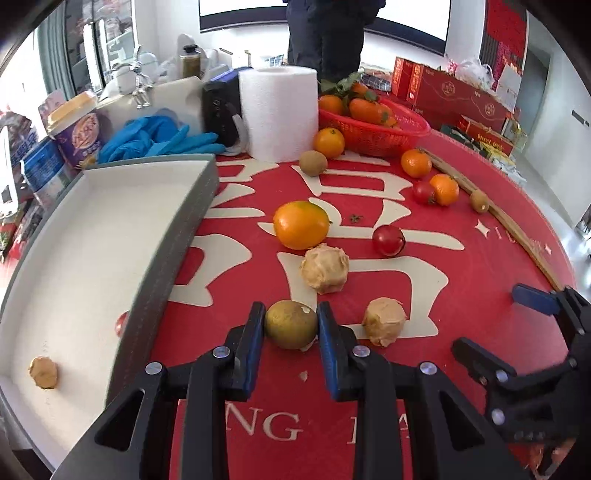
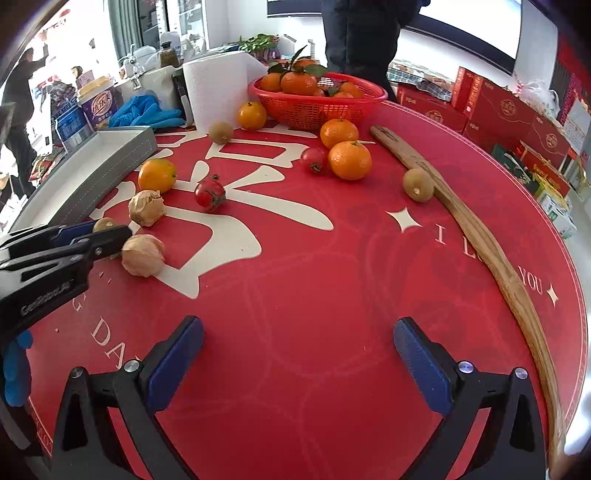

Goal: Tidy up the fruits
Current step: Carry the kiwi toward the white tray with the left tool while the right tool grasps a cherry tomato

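Observation:
My left gripper (image 1: 291, 325) is shut on a round olive-brown fruit (image 1: 291, 324) that rests on the red tablecloth; both blue pads touch its sides. Two tan papery-husked fruits (image 1: 324, 269) (image 1: 384, 321) lie just beyond and to its right. Farther off are a large orange (image 1: 301, 224) and a cherry tomato (image 1: 388, 240). The white tray (image 1: 177, 236) on the left holds one tan fruit (image 1: 43, 372) and a partly hidden tomato (image 1: 122, 323). My right gripper (image 2: 298, 350) hovers open over bare cloth with nothing between its fingers. In the right wrist view the left gripper (image 2: 107, 232) is at the left edge.
A red basket (image 2: 314, 107) of leafy oranges stands at the back, with loose oranges (image 2: 349, 159), tomatoes (image 2: 314, 159) and kiwis (image 2: 418, 184) in front. A long wooden stick (image 2: 480, 236) lies at the right. A paper roll (image 1: 279, 110), blue gloves (image 1: 162, 136) and a standing person (image 1: 328, 33) are behind.

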A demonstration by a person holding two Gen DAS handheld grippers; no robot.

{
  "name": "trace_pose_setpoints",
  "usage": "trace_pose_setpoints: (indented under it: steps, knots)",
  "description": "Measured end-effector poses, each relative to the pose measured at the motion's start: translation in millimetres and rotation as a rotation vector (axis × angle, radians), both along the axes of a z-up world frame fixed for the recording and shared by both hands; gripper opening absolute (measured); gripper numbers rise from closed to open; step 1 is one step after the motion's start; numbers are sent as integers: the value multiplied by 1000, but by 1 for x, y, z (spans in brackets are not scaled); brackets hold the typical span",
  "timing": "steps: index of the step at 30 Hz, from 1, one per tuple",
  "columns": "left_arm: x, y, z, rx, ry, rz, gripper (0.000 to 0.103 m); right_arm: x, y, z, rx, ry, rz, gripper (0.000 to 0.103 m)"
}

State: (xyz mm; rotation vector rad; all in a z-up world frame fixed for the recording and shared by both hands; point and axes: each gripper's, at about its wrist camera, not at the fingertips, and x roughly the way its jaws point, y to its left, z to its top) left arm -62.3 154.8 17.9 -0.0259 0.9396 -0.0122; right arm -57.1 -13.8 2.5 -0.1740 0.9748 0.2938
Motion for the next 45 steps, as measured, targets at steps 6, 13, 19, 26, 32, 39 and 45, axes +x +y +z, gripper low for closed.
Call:
trace_pose_setpoints:
  steps: [6, 13, 19, 26, 32, 39, 45]
  knots:
    - [-9, 11, 18, 6, -54, 28, 31, 29, 13, 0, 11, 5, 10, 103]
    - [-18, 39, 34, 34, -95, 98, 31, 60, 45, 1, 52, 12, 69, 103]
    - [-24, 78, 33, 59, -99, 183, 31, 60, 79, 3, 2, -32, 137, 69]
    - [-37, 119, 24, 48, -91, 267, 31, 61, 76, 10, 56, -15, 125, 23]
    - [-44, 133, 12, 34, -77, 284, 31, 55, 78, 35, 129, -25, 136, 23]
    - [-50, 138, 2, 10, -67, 296, 31, 37, 129, 53, 159, -37, 250, 23]
    - [-51, 142, -5, 0, -56, 306, 31, 28, 173, 55, 167, -21, 330, 23]
